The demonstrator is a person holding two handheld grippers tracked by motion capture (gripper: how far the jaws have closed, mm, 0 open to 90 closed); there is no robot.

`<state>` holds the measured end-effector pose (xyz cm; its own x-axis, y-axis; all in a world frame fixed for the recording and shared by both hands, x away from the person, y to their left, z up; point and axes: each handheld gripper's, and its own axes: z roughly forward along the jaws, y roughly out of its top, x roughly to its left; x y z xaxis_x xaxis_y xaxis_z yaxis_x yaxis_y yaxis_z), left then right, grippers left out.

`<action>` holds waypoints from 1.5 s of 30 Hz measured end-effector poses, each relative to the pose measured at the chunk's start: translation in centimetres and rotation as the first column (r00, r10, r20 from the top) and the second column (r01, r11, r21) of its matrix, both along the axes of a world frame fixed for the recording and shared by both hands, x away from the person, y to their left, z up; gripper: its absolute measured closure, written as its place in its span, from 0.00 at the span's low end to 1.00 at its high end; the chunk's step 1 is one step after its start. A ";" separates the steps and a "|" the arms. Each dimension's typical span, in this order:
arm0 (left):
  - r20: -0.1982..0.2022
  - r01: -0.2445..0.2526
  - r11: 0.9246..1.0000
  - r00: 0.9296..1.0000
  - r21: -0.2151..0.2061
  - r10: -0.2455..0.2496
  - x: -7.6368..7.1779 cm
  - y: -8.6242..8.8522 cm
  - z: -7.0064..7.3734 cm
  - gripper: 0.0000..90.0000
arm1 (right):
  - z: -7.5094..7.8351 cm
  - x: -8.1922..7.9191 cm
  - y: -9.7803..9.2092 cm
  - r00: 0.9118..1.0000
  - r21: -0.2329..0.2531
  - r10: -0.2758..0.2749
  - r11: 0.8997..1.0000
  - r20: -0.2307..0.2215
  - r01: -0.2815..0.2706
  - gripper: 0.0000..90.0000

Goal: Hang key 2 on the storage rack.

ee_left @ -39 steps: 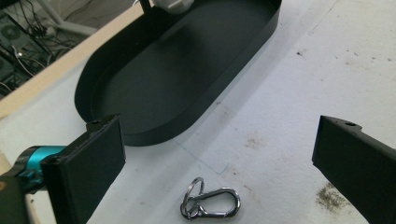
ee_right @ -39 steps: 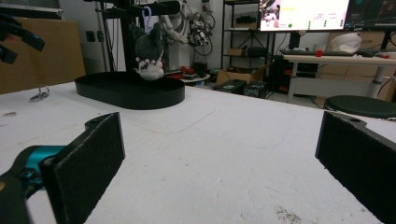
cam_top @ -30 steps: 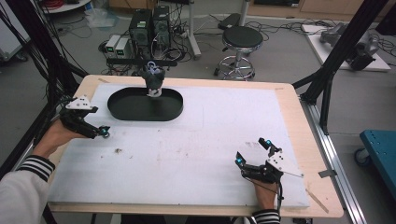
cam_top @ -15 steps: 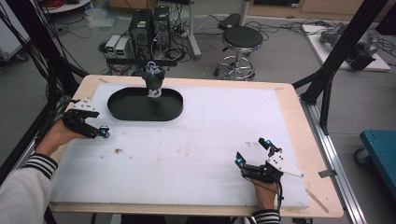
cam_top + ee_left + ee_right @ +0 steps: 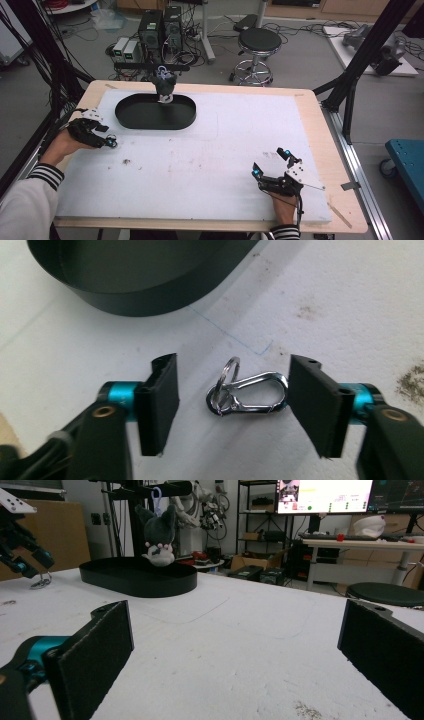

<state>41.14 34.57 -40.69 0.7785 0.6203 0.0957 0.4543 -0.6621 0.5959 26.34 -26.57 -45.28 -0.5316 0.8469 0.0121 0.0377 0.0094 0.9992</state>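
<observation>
The left tool (image 5: 232, 400) hovers low over the white surface (image 5: 210, 155), jaws spread wide on either side of a silver carabiner clip (image 5: 252, 392) with a key ring — the clip lies flat between them, gripped by neither. Just beyond sits the black oval tray (image 5: 155, 112) (a grey plush toy (image 5: 164, 85) hangs above its far rim). The right tool (image 5: 272, 167) rests near the surface's front right corner, wide open and holding nothing.

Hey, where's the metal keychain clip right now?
The metal keychain clip lies flat on the white table between the open jaws of the left gripper, near the table's left edge, just short of the black oval tray.
</observation>
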 end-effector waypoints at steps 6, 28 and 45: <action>-0.004 -0.002 1.000 1.000 0.011 0.002 0.1 -0.1 -0.1 0.53 | 0.0 0.0 0.0 1.000 0.001 0.000 1.000 0.000 0.000 0.01; -0.009 -0.006 0.999 1.000 0.039 0.006 0.3 -0.3 -0.6 0.72 | 0.0 0.0 0.0 1.000 0.008 -0.001 1.000 -0.006 0.001 0.01; -0.008 -0.016 0.999 1.000 0.041 0.016 0.3 -0.2 -0.5 0.80 | 0.0 0.0 0.0 1.000 0.007 -0.003 1.000 -0.006 0.003 0.01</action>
